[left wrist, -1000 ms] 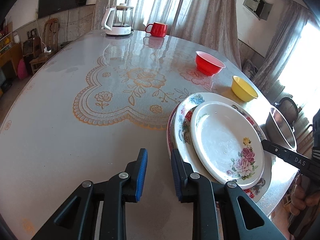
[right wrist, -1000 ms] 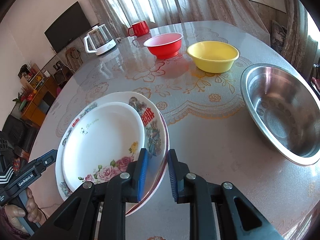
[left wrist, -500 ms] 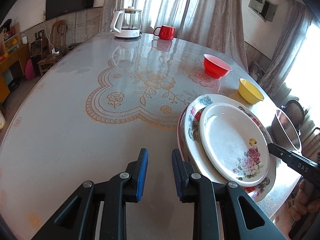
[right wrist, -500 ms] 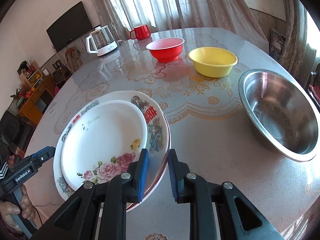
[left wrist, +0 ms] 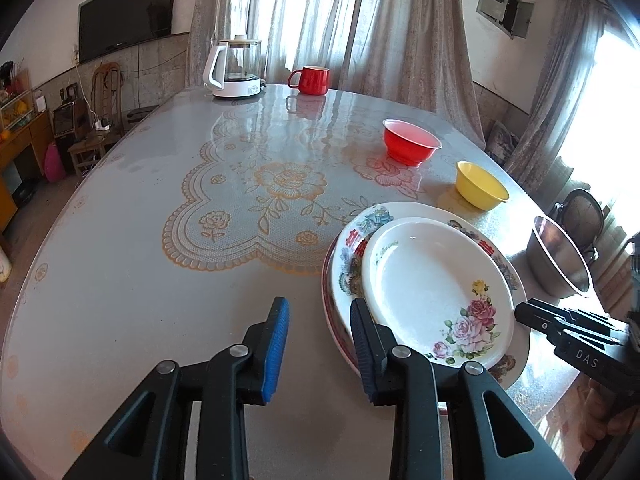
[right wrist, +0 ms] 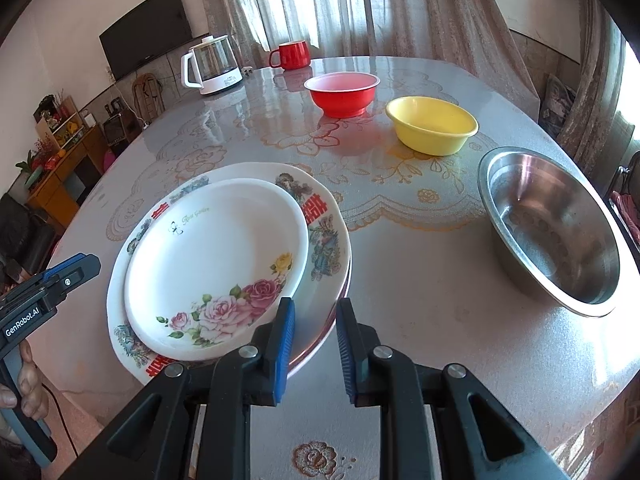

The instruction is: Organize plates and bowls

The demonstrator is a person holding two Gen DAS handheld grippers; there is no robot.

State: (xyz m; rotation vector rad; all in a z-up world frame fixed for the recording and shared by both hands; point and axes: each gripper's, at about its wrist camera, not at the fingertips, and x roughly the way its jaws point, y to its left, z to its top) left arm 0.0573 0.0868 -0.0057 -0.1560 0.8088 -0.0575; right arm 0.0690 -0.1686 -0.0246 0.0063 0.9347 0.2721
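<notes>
Plates [right wrist: 216, 256], top one reading "Rose Garden", sit between both empty, parted tools [left wrist: 318, 344] [right wrist: 314, 340].

From my left camera the steel bowl [left wrist: 560, 260] is half cut off behind the plate stack [left wrist: 348, 272], and I can't count the plates under the rose plate [right wrist: 216, 264]. Beneath that stack, the bench [right wrist: 420, 280] surface is hidden from me.
</notes>
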